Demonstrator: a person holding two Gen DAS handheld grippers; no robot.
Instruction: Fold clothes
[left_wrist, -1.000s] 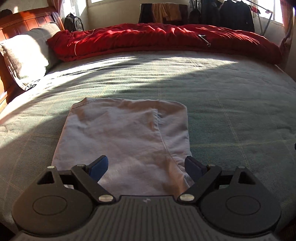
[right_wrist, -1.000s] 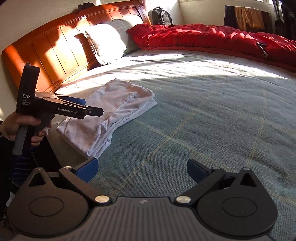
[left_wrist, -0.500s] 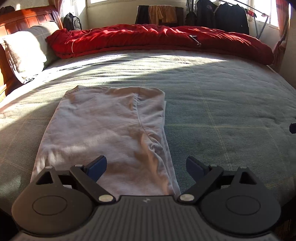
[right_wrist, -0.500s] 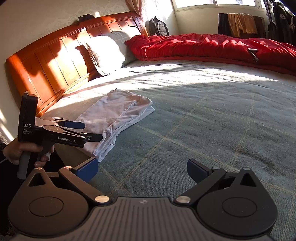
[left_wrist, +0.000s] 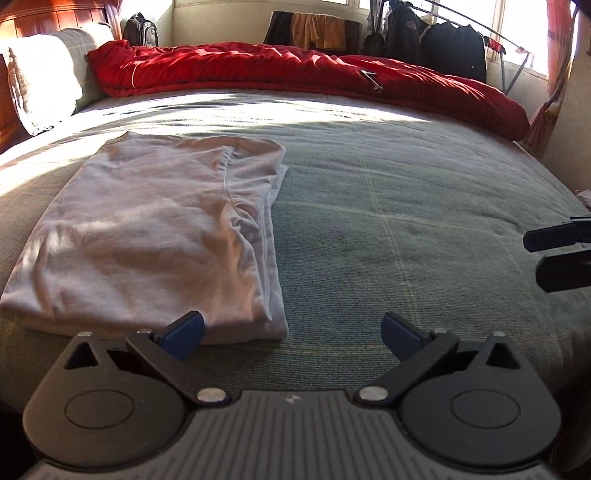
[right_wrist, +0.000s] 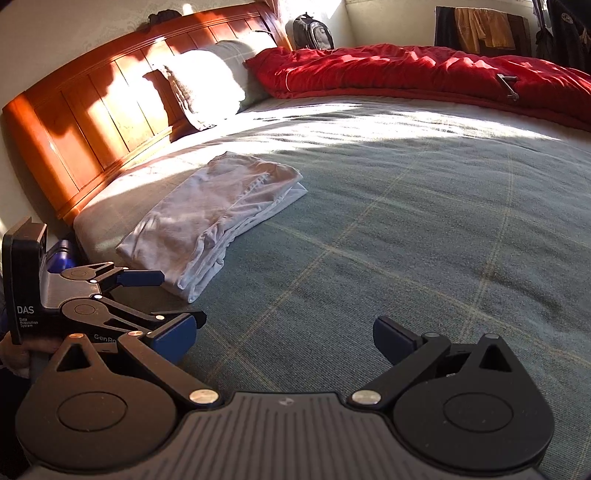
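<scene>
You are sitting between folds: the pale pink folded cotton garment (left_wrist: 155, 236) is lying flat on the green checked bedspread (left_wrist: 406, 221), at eleven o'clock from your left gripper (left_wrist: 291, 328). Its jaws are opening, nearly full wide, gripping nothing. Your right gripper (right_wrist: 284, 339) is also gaping empty. Next you are probably needing its near hem. Layered edges are showing along its right side.

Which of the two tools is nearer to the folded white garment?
The left tool: its left fingertip overlaps the white garment's near edge. The right tool faces bare green blanket.
</scene>
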